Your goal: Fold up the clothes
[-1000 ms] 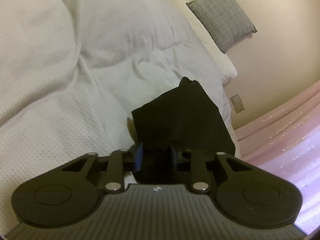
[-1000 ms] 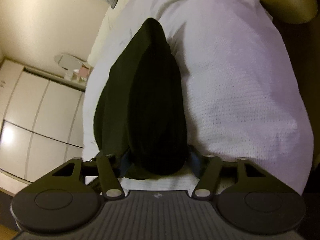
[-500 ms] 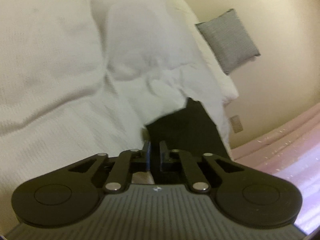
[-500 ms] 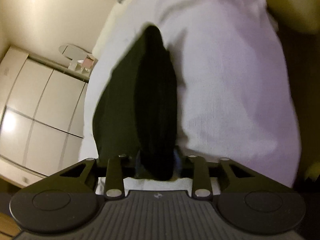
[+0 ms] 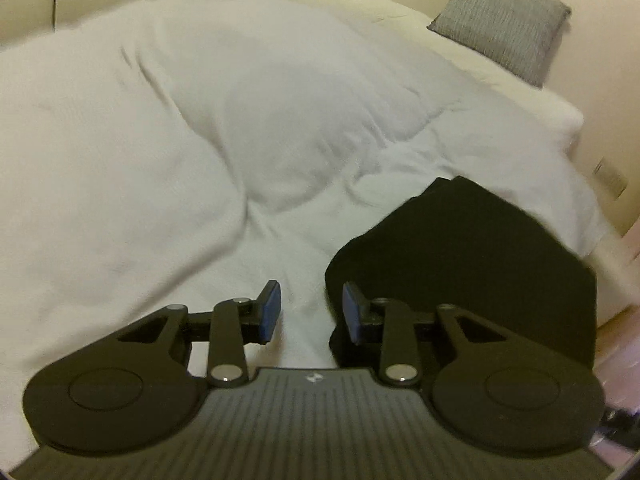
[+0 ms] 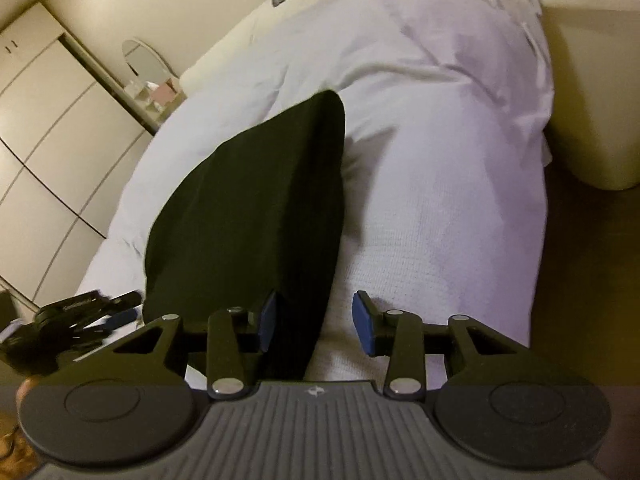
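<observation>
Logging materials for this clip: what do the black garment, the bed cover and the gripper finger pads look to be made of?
Black garment: soft matte fabric, probably knit; it drapes in rounded folds without shine. White bed cover: woven textile with a fine waffle-like grid texture, puffy, probably over a duvet. Pads on the right gripper fingers: blue, dull, likely rubber or foam; the linkages look like black moulded plastic.

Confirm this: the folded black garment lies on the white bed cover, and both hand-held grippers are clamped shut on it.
Not quite. The black garment does lie on the white bed cover, but neither hand-held gripper is shut on it. The left wrist view shows the left hand-held gripper open, and the right wrist view shows the right hand-held gripper open too.
</observation>
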### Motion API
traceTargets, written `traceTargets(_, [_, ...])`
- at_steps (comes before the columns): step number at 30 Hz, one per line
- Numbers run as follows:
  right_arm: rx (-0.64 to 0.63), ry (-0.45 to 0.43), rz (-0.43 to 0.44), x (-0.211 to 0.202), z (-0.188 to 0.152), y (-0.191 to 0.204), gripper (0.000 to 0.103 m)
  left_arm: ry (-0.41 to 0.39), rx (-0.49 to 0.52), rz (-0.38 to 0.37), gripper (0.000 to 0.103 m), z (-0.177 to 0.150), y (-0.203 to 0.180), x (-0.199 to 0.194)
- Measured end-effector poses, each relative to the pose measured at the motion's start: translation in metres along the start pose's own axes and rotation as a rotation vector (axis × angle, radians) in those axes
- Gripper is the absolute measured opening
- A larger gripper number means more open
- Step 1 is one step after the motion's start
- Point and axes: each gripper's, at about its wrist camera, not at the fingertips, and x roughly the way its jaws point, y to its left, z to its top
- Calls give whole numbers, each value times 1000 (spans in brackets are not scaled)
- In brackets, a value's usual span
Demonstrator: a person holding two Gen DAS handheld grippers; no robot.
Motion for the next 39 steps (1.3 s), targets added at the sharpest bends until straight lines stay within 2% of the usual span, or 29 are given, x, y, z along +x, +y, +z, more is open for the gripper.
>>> traceTargets(2, [0, 1, 0, -8, -1, 3, 40, 29, 34, 8, 28, -5, -19, -17])
traceTargets(5, [5, 69, -34, -13, -5, 0, 39, 95, 100, 92, 28, -21, -57, -35])
traceTargets(8, [80, 131, -12, -23, -10, -13, 39, 126, 145, 172, 29, -41, -83, -54])
traceTargets(12, [57, 131, 6, -49, -9, -11, 49, 120, 162, 183, 30, -60, -112, -82])
traceTargets(20, [-1, 121, 42, -94, -9, -6, 54, 49, 205, 209, 36, -85, -153, -148])
traceTargets(27, [-44, 102, 70, -123, -11, -2, 57, 28, 207, 230, 38, -100, -168, -179])
traceTargets(32, [-40, 91, 78, -136, -11, -6, 59, 20, 198, 238, 41, -107, -172, -188])
traceTargets(36, [-72, 96, 47, -137, -11, -3, 60, 22, 181, 237, 43, -115, -171, -193])
traceTargets(39, [-141, 97, 5, -136, -13, 7, 67, 32, 166, 237, 43, -123, -168, -194])
